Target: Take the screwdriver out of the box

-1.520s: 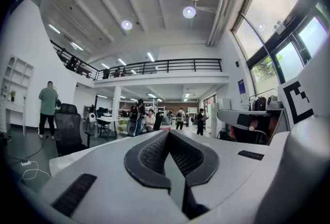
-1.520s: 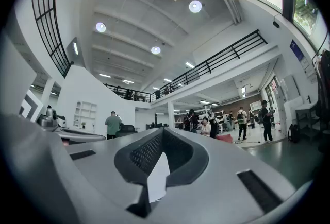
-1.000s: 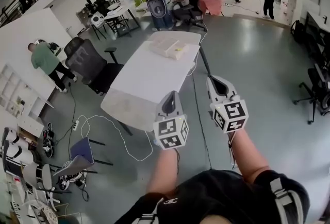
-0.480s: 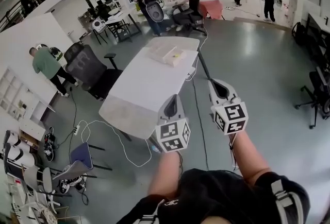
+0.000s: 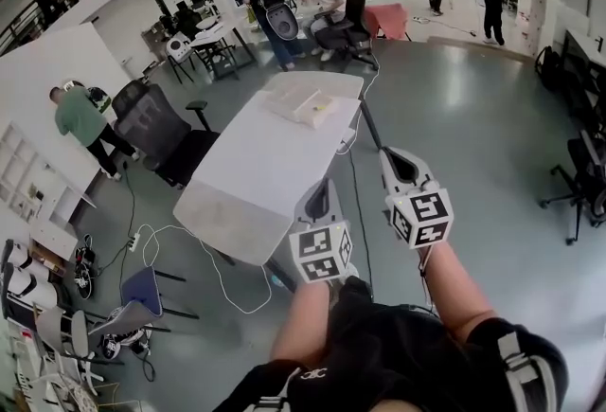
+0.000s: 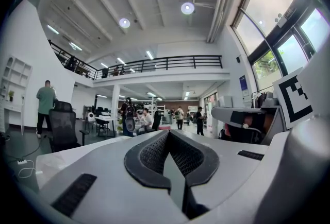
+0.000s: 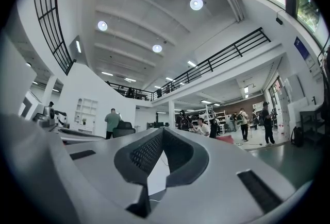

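Since a moment ago the view has drifted: the white bench (image 5: 256, 164) sits a touch lower and further left in the frame, its near edge now right by the left tool (image 5: 319, 195), whose marker cube has dropped lower centre. The right tool (image 5: 398, 162) has barely shifted, hanging over grey floor (image 5: 473, 116) to the right of the bench. Both tools have their jaws pressed together at the tips with nothing between them, and each gripper view confirms it. The box (image 5: 301, 102) lies at the far end of the bench, upper centre, well apart from both tools. It is too small to read; we catch a yellow spot at its right side, but we cannot make out the screwdriver. Our own dark clothing cuts off the bottom of the frame. Around us is a big open hall, with a black office chair (image 5: 151, 121) left of the bench, a white cable (image 5: 204, 254) looping on the floor, and a person in green (image 5: 76, 112) far left.
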Motion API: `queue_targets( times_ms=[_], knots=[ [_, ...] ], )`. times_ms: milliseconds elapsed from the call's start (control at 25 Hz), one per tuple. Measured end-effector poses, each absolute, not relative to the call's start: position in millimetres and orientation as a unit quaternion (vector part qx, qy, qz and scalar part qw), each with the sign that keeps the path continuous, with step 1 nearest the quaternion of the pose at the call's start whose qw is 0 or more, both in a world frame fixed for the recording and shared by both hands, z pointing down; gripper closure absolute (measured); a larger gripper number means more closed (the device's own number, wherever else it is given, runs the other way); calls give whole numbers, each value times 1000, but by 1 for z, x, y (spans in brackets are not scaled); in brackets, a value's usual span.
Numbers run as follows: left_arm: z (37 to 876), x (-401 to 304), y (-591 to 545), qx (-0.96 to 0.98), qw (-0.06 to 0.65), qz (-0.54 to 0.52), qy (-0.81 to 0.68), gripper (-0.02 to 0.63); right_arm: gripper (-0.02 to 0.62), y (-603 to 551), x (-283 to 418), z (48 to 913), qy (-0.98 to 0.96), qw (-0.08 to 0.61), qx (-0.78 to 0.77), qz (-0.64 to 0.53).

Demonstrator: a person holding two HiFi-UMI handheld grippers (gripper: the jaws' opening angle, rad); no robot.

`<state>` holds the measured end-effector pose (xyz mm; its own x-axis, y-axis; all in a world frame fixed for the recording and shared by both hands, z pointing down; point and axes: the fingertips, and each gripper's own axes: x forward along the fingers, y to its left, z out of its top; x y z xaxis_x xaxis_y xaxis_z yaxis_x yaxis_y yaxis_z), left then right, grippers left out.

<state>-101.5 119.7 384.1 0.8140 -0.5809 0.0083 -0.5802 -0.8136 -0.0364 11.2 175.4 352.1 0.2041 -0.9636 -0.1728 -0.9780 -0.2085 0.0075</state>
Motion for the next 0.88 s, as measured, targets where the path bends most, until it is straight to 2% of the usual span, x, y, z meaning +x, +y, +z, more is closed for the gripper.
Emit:
queue_targets(
  times_ms=[320,880],
  knots=[
    [393,-82,63,-949,17,1,315,592,581,118,30,371,640,29,-764,74],
    [387,17,-101,-948,24,4,317,592,582,-48,123,359,650,27,-755,84]
  ],
)
